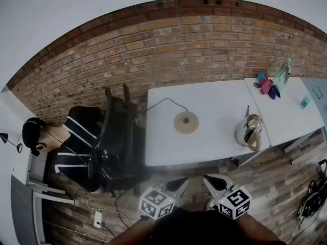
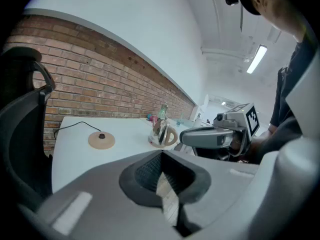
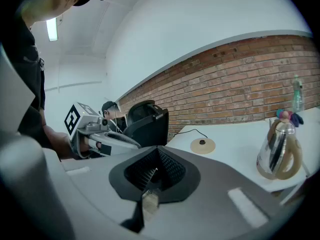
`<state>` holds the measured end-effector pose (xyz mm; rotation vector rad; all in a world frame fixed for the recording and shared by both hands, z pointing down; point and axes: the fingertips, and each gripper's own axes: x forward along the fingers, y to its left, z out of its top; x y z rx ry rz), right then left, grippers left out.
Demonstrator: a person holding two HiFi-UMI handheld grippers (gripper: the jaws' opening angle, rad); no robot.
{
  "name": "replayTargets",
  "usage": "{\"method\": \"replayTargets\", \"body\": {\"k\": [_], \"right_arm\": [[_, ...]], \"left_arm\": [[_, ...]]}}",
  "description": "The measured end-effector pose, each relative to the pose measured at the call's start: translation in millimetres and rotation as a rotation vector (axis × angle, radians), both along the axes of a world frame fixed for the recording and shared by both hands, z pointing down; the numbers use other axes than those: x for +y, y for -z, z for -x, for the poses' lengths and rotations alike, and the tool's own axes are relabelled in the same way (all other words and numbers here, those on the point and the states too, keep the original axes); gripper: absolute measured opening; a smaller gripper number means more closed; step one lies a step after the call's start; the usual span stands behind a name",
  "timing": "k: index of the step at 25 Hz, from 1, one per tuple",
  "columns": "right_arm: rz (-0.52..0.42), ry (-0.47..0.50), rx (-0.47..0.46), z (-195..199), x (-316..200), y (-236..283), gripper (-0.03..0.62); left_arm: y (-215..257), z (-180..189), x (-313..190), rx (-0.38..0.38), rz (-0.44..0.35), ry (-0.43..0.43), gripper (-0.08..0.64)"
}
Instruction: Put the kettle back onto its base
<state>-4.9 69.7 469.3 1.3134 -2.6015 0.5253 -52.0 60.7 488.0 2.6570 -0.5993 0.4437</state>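
Both grippers are held low in front of the table, short of its near edge, side by side and pointing slightly down. The left gripper (image 1: pixel 178 184) has its jaws closed together with nothing between them. The right gripper (image 1: pixel 214 180) is the same: jaws fully together, empty.

The kettle (image 1: pixel 249 131) stands upright on the white table (image 1: pixel 168 144), close to the table's right front corner, handle toward the near side. Neither gripper touches it. Its base (image 1: pixel 185 122), a round tan disc with a dark hub, lies flat near the middle of the table, well apart from the kettle and to its left. A black cord (image 1: pixel 162 102) runs from the base to the table's back left edge.

A second table (image 1: pixel 286 114) butts up on the right, with a clear bottle (image 1: pixel 281 75) and some small coloured items at its far end. A black office chair (image 1: pixel 116 131) is left of the table, with a seated person (image 1: pixel 61 139) in dark clothes beside it. A brick wall (image 1: pixel 194 50) runs behind, over a wood-look floor.
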Motion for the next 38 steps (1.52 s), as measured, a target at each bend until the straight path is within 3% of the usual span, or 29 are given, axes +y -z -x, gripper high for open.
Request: {"method": "replayTargets", "body": {"k": [9,14,20,38], "right_arm": [[0.000,0.020,0.004,0,1,-1,0.025],[0.011,0.036,-0.046,0,1,1,0.028],[0.005,0.054,-0.002,-6,2,-5,0.028],[0.005,0.157,-0.008,-51,17,-10,0.028]], "left_arm": [[1,-3,-1,0.004,0.000,0.006,0.002],[0,-6,0,0.006,0.001,0.014,0.002],[-1,-12,2,0.006,0.002,0.033,0.002],[-5,-55,21,-0.006,-0.001,0.126,0.002]]}}
